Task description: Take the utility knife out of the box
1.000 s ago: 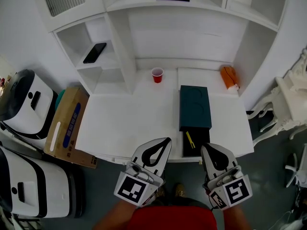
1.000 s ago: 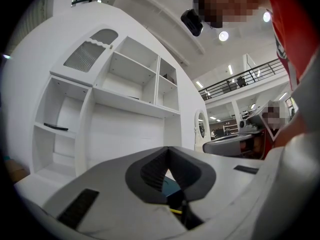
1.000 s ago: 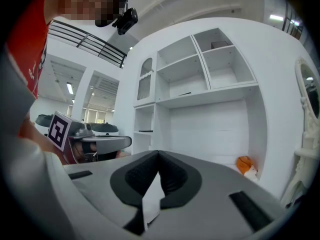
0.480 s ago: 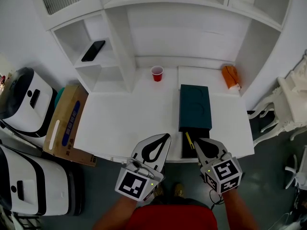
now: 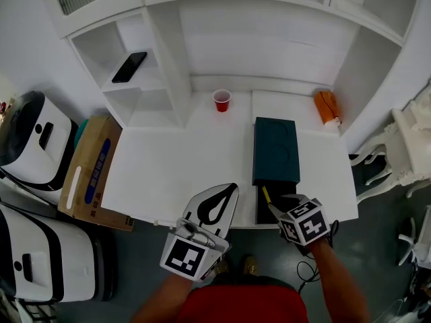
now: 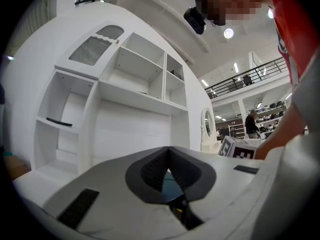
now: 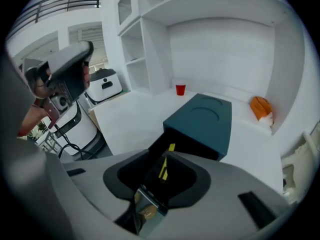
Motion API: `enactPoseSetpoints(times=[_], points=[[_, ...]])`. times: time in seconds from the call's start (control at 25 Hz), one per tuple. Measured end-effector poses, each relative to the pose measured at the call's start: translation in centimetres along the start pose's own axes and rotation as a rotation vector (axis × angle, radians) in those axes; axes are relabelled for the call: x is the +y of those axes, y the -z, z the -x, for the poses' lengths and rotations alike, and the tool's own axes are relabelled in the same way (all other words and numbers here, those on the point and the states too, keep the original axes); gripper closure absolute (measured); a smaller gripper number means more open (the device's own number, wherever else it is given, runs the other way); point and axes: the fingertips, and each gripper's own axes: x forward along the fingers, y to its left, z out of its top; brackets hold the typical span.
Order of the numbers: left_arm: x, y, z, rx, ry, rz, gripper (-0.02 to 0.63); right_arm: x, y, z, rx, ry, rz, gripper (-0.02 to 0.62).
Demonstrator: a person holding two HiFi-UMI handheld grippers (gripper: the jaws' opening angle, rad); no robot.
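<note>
A dark teal box [image 5: 275, 149] lies on the white table [image 5: 182, 167], its black drawer [image 5: 264, 210] pulled out toward the front edge. The yellow utility knife [image 5: 265, 195] lies in that drawer. My right gripper [image 5: 277, 203] tilts steeply down over the drawer. Its jaws are opening, and the knife [image 7: 164, 167] shows in the gap below them with no pad touching it. My left gripper [image 5: 232, 189] hovers level at the table's front edge, left of the drawer, shut and empty [image 6: 167, 151].
A red cup [image 5: 221, 100] and an orange object [image 5: 325, 107] stand at the back of the table. A phone [image 5: 130, 66] lies on a shelf. A cardboard box [image 5: 91, 173] and white machines [image 5: 30, 140] stand on the floor at left.
My right gripper has dropped and tipped down onto the open drawer, and its jaws have parted. The left gripper has shifted only slightly.
</note>
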Motion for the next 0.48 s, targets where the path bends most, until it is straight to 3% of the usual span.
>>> enactPoseSetpoints(times=[0.28, 0.48], points=[[1.2, -0.3, -0.3, -0.027, -0.015, -0.003, 0.598, -0.5, 2.3, -2.8, 0.212, -0.041, -0.034, 0.431], [1.8, 0.1, -0.2, -0.020, -0.018, 0.006, 0.598, -0.7, 3.0, -4.4, 0.297, -0.038, -0.047, 0.431]])
